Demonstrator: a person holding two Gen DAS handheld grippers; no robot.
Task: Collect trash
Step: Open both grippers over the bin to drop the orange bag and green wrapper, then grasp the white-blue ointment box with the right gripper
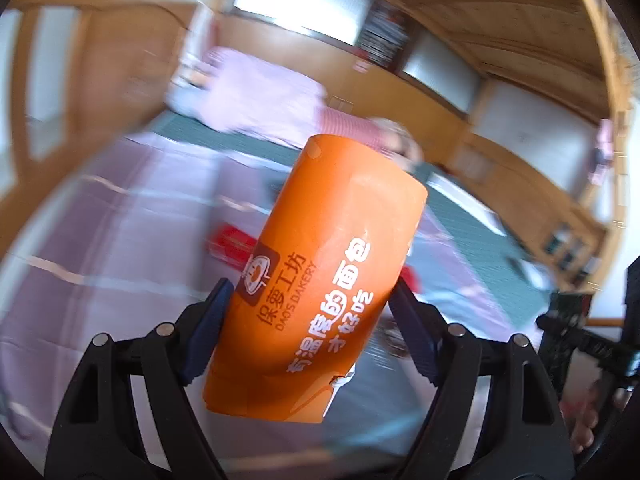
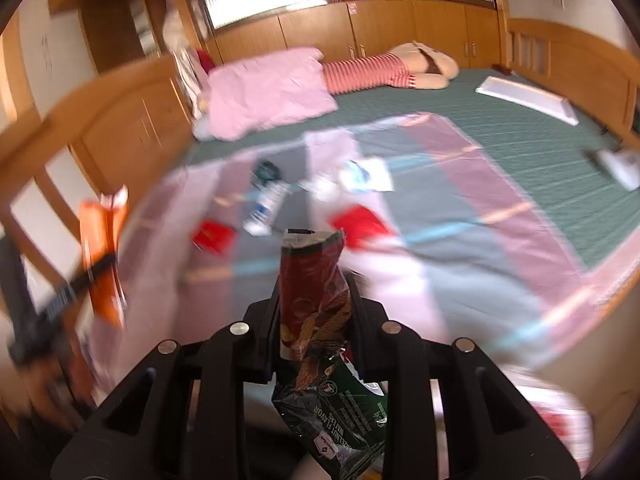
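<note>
Two grips are working over the striped bedspread [image 2: 460, 216]: the left gripper [image 1: 308, 332] is clamping, jaws wide, an orange paper bakery bag [image 1: 320, 276]; the right gripper [image 2: 316, 316], nearly closed, is pinching a crinkly dark wafer wrapper [image 2: 316, 320], which may be slipping loose if swung quickly.

A pink pillow [image 2: 268, 92] lies on the green mattress [image 2: 540, 148], beside a doll in red-striped clothes [image 2: 372, 72], near wooden cabinets [image 2: 380, 28].

The left gripper [image 1: 308, 332], at bottom centre of its frame, clamps an orange bakery bag [image 1: 320, 276] between wide-set fingers; the right gripper [image 2: 314, 320], bottom centre, pinches a crumpled snack wrapper [image 2: 316, 340], jaws nearly together.
</note>
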